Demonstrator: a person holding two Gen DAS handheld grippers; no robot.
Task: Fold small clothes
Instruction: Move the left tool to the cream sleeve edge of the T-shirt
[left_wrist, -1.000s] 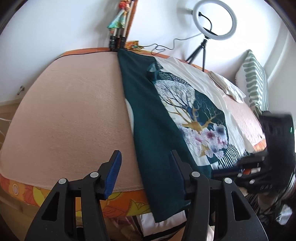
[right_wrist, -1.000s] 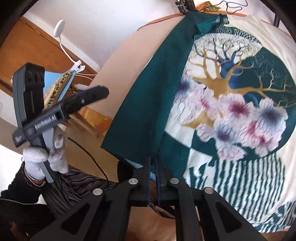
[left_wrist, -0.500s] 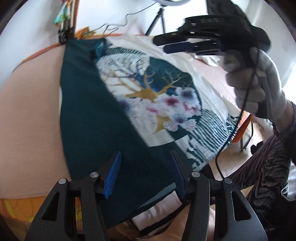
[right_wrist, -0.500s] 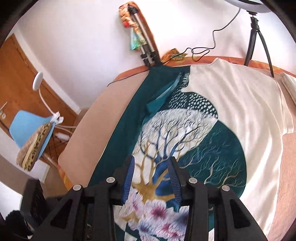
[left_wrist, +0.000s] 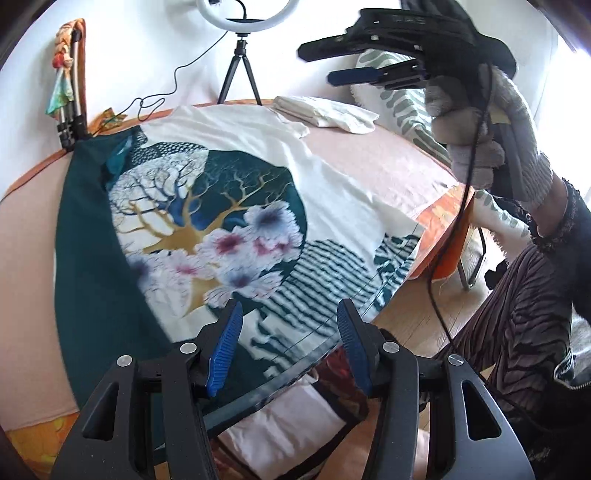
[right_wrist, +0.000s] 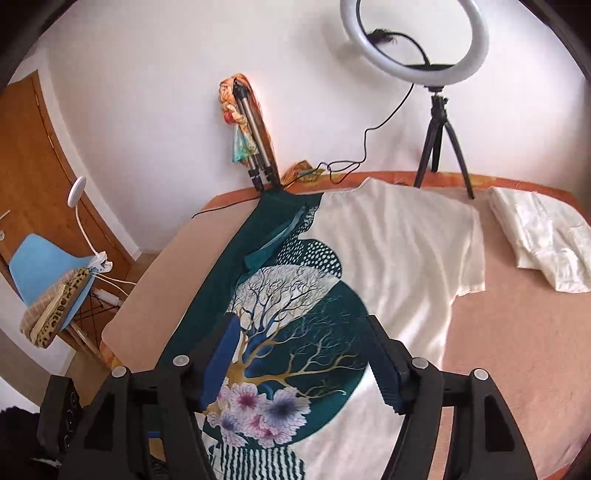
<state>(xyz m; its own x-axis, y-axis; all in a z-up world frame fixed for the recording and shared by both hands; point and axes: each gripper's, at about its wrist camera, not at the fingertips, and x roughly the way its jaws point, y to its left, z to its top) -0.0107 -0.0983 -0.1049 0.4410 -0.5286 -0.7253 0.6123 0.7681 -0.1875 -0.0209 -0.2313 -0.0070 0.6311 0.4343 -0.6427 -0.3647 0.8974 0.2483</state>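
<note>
A cream T-shirt (right_wrist: 402, 258) with a tree-and-flower print is spread on the bed (right_wrist: 517, 332), its left side already folded inward so that a dark green strip (left_wrist: 92, 240) is laid along the print; the right sleeve and right side are seen flat and not yet folded. The first lengthwise fold is judged done and the matching fold of the other side is judged to be next. The left gripper (left_wrist: 291, 347) is held above the hem with its jaws spread and nothing between them. The right gripper (right_wrist: 303, 362) is raised over the print, its jaws opening and empty (no cloth is pinched). A grip on the right sleeve or shoulder edge would be called for. A folded white garment (right_wrist: 535, 236) and a ring light (right_wrist: 413, 37) are seen beyond.
</note>
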